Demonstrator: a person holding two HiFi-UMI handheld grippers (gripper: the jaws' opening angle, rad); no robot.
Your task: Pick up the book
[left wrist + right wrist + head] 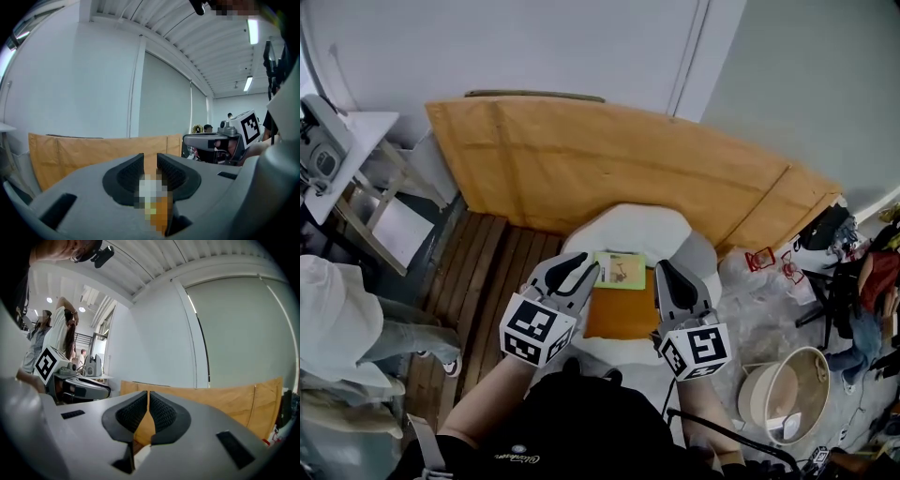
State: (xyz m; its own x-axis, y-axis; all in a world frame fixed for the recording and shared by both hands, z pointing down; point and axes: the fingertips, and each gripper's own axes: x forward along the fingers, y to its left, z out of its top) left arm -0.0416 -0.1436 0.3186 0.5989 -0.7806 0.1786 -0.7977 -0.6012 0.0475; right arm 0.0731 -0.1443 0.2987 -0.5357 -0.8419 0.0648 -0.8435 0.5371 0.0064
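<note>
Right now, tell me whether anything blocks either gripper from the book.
Nothing visible does. The left gripper is shut on the book at its left edge and the right gripper on its right edge, above the white round surface.

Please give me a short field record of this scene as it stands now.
book: orange, green patch on cover, over the white seat
left gripper: shut on book's left edge
right gripper: shut on book's right edge
lifted clear of seat: cannot tell
backdrop: cardboard sheet
</note>
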